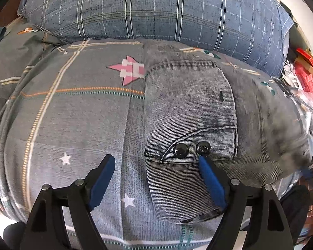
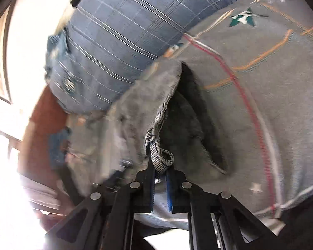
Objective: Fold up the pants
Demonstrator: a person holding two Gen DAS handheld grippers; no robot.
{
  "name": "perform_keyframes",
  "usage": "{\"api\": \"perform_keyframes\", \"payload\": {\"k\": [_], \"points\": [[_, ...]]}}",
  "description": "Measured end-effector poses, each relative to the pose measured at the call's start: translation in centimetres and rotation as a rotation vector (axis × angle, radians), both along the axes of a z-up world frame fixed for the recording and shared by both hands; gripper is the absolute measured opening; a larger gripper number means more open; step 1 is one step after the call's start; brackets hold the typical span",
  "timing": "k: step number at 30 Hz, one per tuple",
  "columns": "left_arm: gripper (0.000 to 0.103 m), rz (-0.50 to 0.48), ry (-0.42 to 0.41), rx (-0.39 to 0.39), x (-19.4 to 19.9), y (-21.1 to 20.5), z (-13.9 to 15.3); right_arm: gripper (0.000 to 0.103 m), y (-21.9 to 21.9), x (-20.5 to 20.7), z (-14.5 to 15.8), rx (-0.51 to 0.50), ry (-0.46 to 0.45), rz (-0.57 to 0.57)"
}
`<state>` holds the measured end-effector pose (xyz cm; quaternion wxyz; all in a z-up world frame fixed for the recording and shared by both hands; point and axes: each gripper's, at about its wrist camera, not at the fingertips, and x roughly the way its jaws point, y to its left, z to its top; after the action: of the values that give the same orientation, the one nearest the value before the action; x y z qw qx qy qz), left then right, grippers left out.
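Grey denim pants lie on a grey star-print bed cover, waistband end toward me, with a pocket and two black buttons. My left gripper is open just above the cover, its right finger over the waistband, its left finger over bare cover. In the right wrist view my right gripper is shut on a hem edge of the pants and holds it lifted off the bed cover; the cloth hangs blurred, its inside showing dark.
A blue plaid pillow lies behind the pants, also in the right wrist view. Red items and plastic bags are piled at the right. A bright window and reddish wall are at the left.
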<state>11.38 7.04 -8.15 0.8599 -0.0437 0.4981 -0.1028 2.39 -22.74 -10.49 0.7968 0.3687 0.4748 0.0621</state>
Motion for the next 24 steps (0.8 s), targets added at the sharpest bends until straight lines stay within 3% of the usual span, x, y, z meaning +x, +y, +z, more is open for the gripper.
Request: {"api": "perform_keyframes", "payload": {"k": [2,3,5,8,12,15,18,19,22,24], "points": [[0.083,0.019,-0.05,-0.014,-0.5,0.3,1.5,0.009,-0.7,0.5,-4.1,0.027,0.085,-0.01],[0.083,0.025,-0.076,-0.01,-0.8,0.4,2.1,0.01,-1.0,0.5,-4.7,0.072,0.072,-0.024],[0.083,0.014,-0.092,0.064,-1.1,-0.4,2.0,0.011,-1.1,0.5,-4.3,0.065,0.057,-0.019],[0.083,-0.053,-0.034,0.238,-0.9,-2.5,-1.3,0.015,-1.0,0.5,-4.0,0.035,0.056,0.012],[0.085,-0.04,-0.111,0.298,-1.7,-3.3,-1.4,0.018,-1.9,-0.4,-2.1,0.017,0.046,-0.016],[0.085,-0.049,-0.121,0.308,-1.7,-3.4,-1.4,0.018,-1.5,-0.9,1.8,-0.021,-0.043,-0.019],[0.085,-0.05,-0.119,0.293,-1.7,-3.3,-1.6,0.018,0.5,0.7,4.7,0.03,-0.134,0.056],[0.085,-0.049,-0.119,0.291,-1.6,-3.2,-1.6,0.021,1.2,1.8,4.7,0.056,-0.147,0.087],[0.085,-0.047,-0.12,0.29,-1.5,-3.0,-1.6,0.023,2.1,3.4,2.2,0.1,-0.045,0.109],[0.085,-0.046,-0.118,0.283,-1.6,-3.0,-1.6,0.023,1.8,3.7,-1.1,0.002,0.036,0.13]]}}
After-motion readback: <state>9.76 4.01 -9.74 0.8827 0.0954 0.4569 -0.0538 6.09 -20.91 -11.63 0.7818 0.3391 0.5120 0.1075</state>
